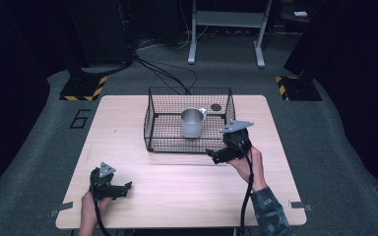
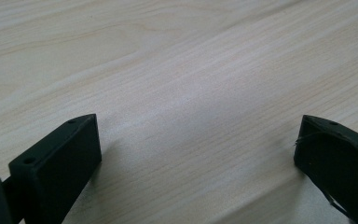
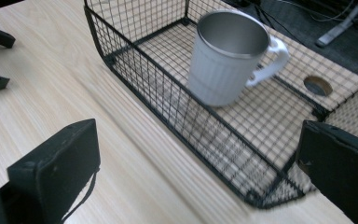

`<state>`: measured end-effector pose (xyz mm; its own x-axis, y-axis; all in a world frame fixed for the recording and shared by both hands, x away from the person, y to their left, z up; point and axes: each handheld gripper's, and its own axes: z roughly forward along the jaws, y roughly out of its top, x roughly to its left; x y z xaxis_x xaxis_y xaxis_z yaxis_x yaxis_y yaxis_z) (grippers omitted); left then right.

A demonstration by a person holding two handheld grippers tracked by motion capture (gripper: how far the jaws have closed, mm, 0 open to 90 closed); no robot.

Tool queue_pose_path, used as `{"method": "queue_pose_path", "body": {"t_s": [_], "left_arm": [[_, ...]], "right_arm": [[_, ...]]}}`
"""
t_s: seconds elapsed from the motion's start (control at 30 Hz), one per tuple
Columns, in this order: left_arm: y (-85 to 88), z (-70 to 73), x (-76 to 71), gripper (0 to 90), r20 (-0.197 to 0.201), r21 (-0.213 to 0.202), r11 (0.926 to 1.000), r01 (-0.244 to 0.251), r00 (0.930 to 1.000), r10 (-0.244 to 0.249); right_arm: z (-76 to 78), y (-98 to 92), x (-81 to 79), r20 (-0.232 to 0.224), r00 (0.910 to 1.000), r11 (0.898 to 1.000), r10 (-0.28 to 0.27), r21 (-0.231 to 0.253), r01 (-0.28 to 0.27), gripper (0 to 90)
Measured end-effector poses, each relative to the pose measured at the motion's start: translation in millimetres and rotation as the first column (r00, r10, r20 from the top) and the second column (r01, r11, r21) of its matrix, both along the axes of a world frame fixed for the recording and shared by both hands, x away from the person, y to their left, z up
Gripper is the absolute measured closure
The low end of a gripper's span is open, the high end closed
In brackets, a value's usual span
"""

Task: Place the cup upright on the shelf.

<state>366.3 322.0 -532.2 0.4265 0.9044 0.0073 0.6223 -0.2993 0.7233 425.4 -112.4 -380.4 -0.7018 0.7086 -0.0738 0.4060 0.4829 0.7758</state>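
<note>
My right gripper (image 3: 198, 161) gapes wide, empty, at lower frame; mug (image 3: 228, 56) (upright) in basket (image 3: 135, 70) above.

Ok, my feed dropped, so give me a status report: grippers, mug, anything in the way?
Left gripper open, empty. Right gripper open, beside basket. Mug upright inside. Basket wall between.

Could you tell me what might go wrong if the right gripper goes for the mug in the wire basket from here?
The right gripper sits outside the wire basket's front wall, so a straight reach would likely hit the mesh; it probably has to go over the rim. The mug stands upright and free, so a nudge from one open jaw could tip it. Its handle faces away, so a body grip may slip.
</note>
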Motion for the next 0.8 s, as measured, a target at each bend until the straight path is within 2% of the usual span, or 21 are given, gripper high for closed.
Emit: {"method": "queue_pose_path", "body": {"t_s": [0.03, 0.33, 0.5, 0.57, 0.6, 0.67, 0.8], "left_arm": [[0.0, 0.1, 0.0, 0.4, 0.000, 0.001, 1.0000, 0.000, 1.0000, 0.000], [0.0, -0.2, 0.1, 0.5, 0.001, -0.002, 1.0000, 0.000, 1.0000, 0.000], [0.0, -0.2, 0.1, 0.5, 0.001, -0.002, 1.0000, 0.000, 1.0000, 0.000], [0.0, 0.1, -0.1, 0.5, 0.000, 0.001, 1.0000, -0.001, 1.0000, 0.001], [0.0, 0.1, -0.1, 0.5, 0.000, 0.001, 1.0000, -0.001, 1.0000, 0.001], [-0.1, 0.1, -0.2, 0.5, 0.000, 0.002, 1.0000, -0.001, 1.0000, 0.001], [0.4, 0.3, 0.1, 0.5, 0.001, 0.008, 1.0000, 0.004, 1.0000, -0.004]], "right_arm": [[-7.3, -10.9, -6.0, 0.008, 0.9999, 1.000, -0.009, 0.005, 0.009, 0.0], [-42.7, -58.8, -29.8, -0.029, 0.9922, 0.991, -0.121, 0.057, 0.123, 0.0], [-68.7, -82.7, -40.7, -0.083, 0.9790, 0.978, -0.186, 0.078, 0.193, 0.0], [-79.6, -90.6, -43.8, -0.101, 0.9725, 0.974, -0.210, 0.065, 0.217, 0.0], [-79.6, -90.6, -43.8, -0.101, 0.9725, 0.974, -0.210, 0.065, 0.217, 0.0], [-95.8, -100.5, -48.4, -0.120, 0.9642, 0.969, -0.236, 0.049, 0.244, 0.0], [-114.3, -112.5, -53.3, -0.153, 0.9494, 0.959, -0.274, 0.037, 0.283, 0.0]]}}
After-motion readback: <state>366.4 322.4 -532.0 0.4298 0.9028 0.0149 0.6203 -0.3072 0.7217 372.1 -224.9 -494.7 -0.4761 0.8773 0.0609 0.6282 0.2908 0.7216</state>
